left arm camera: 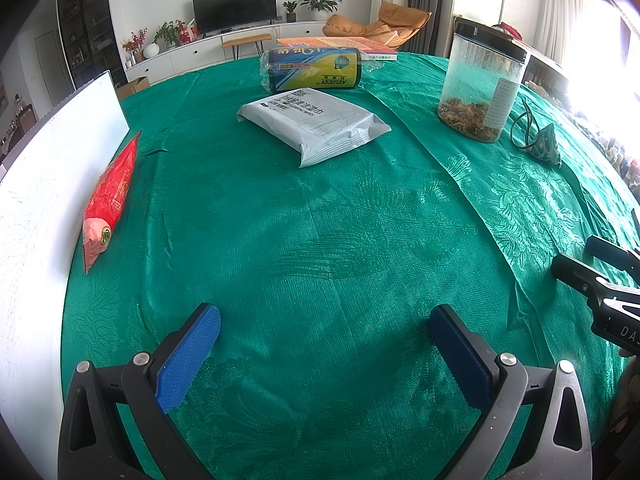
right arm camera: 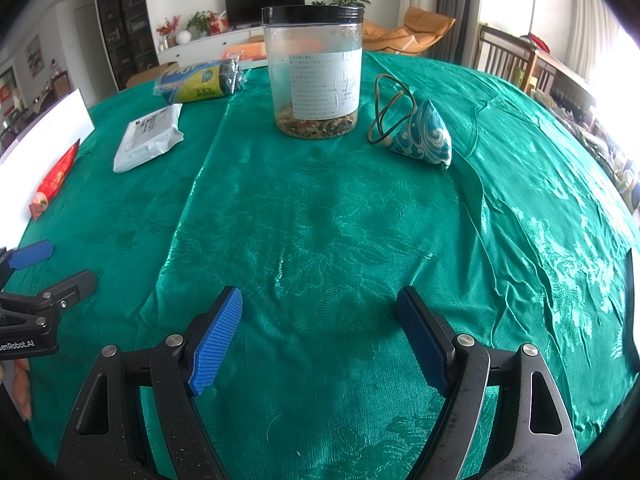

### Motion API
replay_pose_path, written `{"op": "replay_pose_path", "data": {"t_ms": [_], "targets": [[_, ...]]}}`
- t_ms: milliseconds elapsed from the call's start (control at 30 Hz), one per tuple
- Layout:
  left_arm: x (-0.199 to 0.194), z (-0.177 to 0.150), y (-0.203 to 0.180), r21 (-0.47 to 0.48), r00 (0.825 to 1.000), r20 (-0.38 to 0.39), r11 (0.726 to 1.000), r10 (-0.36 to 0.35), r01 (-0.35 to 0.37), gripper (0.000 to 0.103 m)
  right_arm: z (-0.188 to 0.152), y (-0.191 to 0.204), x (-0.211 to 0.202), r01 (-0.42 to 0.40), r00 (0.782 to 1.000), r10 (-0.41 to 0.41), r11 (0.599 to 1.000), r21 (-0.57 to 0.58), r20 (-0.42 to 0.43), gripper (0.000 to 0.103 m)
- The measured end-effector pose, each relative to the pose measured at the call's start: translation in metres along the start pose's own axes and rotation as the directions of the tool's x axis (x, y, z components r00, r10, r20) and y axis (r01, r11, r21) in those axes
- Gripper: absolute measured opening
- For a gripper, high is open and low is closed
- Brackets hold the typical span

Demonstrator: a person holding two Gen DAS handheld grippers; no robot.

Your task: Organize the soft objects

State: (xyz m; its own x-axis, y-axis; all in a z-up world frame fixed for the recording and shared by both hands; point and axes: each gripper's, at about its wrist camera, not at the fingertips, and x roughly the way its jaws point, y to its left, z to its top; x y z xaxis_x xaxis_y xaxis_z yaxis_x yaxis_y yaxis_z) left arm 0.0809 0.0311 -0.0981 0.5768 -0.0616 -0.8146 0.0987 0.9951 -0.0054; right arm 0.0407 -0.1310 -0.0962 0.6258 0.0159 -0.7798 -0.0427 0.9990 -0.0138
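Nothing is picked up yet; I judge this the start, choosing what to take first. My left tongs (left arm camera: 324, 344) hang spread and empty over the green cloth (left arm camera: 320, 240), and my right tongs (right arm camera: 320, 336) likewise. The wipes pack (left arm camera: 314, 126) lies ahead of the left tongs, the bag roll (left arm camera: 314, 68) beyond it, the red packet (left arm camera: 110, 200) off left. The cloth pouch (right arm camera: 422, 138) sits ahead-right of my right tongs, beside the jar (right arm camera: 314, 80). Next I should reach forward and pinch gently.
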Motion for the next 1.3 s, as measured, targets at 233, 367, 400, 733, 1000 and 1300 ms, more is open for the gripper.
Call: {"op": "replay_pose_path", "data": {"t_ms": [233, 367, 400, 733, 1000, 1300], "targets": [[0.0, 0.0, 0.0, 0.0, 1.0, 0.0, 1.0, 0.0, 0.0, 0.103, 0.0, 0.0, 0.0, 0.0, 1.0, 0.0, 1.0, 0.0, 0.0, 0.082], [0.0, 0.0, 0.0, 0.0, 1.0, 0.0, 1.0, 0.0, 0.0, 0.103, 0.0, 0.0, 0.0, 0.0, 1.0, 0.0, 1.0, 0.0, 0.0, 0.082], [0.0, 0.0, 0.0, 0.0, 1.0, 0.0, 1.0, 0.0, 0.0, 0.103, 0.0, 0.0, 0.0, 0.0, 1.0, 0.0, 1.0, 0.0, 0.0, 0.082], [0.0, 0.0, 0.0, 0.0, 1.0, 0.0, 1.0, 0.0, 0.0, 0.103, 0.0, 0.0, 0.0, 0.0, 1.0, 0.0, 1.0, 0.0, 0.0, 0.082], [-0.002, -0.001, 0.001, 0.029, 1.0, -0.018, 1.0, -0.004, 0.004, 0.103, 0.0, 0.0, 0.001, 0.0, 1.0, 0.0, 1.0, 0.0, -0.001, 0.082], [-0.014, -0.018, 0.026, -0.021, 1.0, 0.004, 1.0, 0.023, -0.023, 0.103, 0.015, 0.013, 0.001, -0.018, 1.0, 0.018, 1.0, 0.001, -0.012, 0.084]]}}
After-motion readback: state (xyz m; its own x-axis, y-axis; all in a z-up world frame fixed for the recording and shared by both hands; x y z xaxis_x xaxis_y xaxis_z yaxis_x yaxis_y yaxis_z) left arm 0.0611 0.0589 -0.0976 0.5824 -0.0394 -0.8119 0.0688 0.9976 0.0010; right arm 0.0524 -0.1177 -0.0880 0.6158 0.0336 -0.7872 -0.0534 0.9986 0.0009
